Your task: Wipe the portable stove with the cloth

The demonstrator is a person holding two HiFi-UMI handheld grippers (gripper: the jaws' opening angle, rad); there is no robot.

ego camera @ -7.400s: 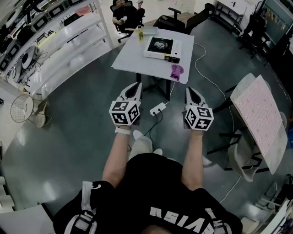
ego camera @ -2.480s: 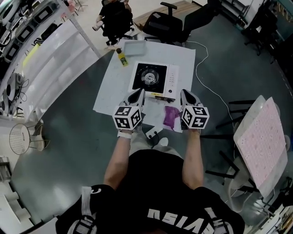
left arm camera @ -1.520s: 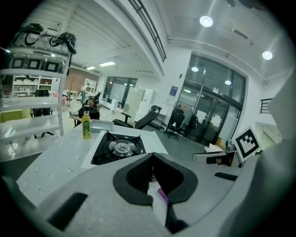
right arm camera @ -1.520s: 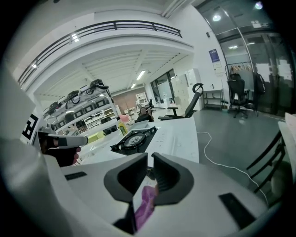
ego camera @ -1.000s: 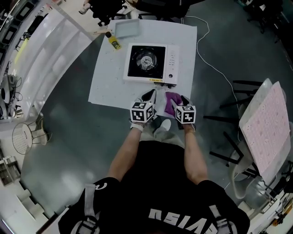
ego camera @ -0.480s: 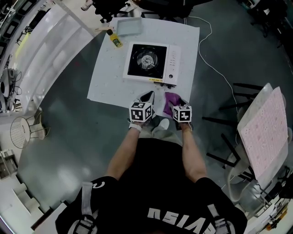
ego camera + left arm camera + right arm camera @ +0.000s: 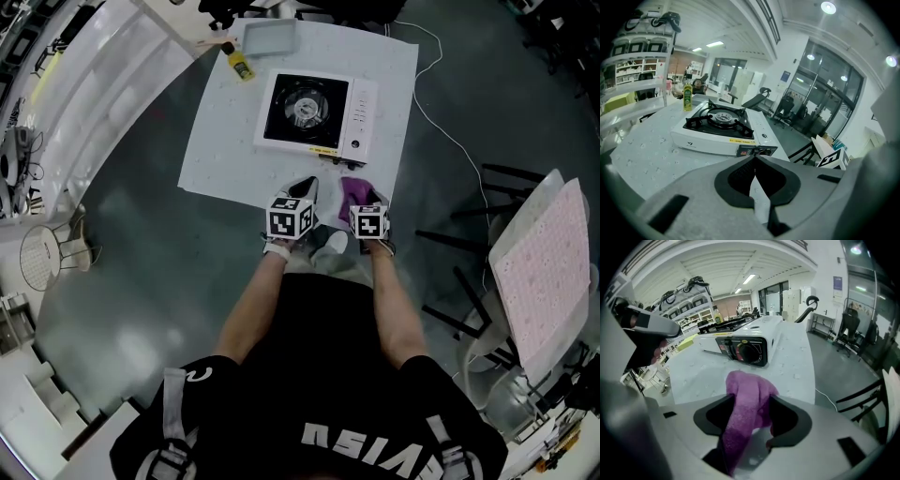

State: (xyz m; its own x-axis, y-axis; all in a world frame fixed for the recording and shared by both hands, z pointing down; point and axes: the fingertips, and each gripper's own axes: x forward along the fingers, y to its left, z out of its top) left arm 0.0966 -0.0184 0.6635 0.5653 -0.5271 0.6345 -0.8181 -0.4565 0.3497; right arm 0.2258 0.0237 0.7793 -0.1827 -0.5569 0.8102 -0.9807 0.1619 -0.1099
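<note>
My right hand-held gripper (image 7: 752, 397) has the purple cloth (image 7: 352, 190) between its jaws. They are drawn in against both sides of the bunched fabric, which fills the gap and trails back under the gripper body. I judge this a real grip, not just a straddle, though the cloth's lower end looks to be resting on the desk (image 7: 225, 141). It sits at the desk's near right edge, just near of the portable stove (image 7: 314, 111), whose knob (image 7: 750, 352) faces me from the near right corner.

My left hand-held gripper (image 7: 754, 158) has its jaw tips together and holds nothing. It hangs over the near edge of the desk, left of the cloth and pointing at the stove's near side.

The step in hand is taking up the cloth. To do it well I should:

- Lift straight up first and check that the whole cloth comes away.
- Keep a good wad past the tips, so that fabric, not hard jaw, meets the stove.
- Carry it far and a little left onto the white top.
- Wipe with light, flat strokes, steering clear of the knob and the burner grate's prongs, which could snag the fabric.

My left hand-held gripper could press on the near left corner to keep the stove from sliding.
</note>
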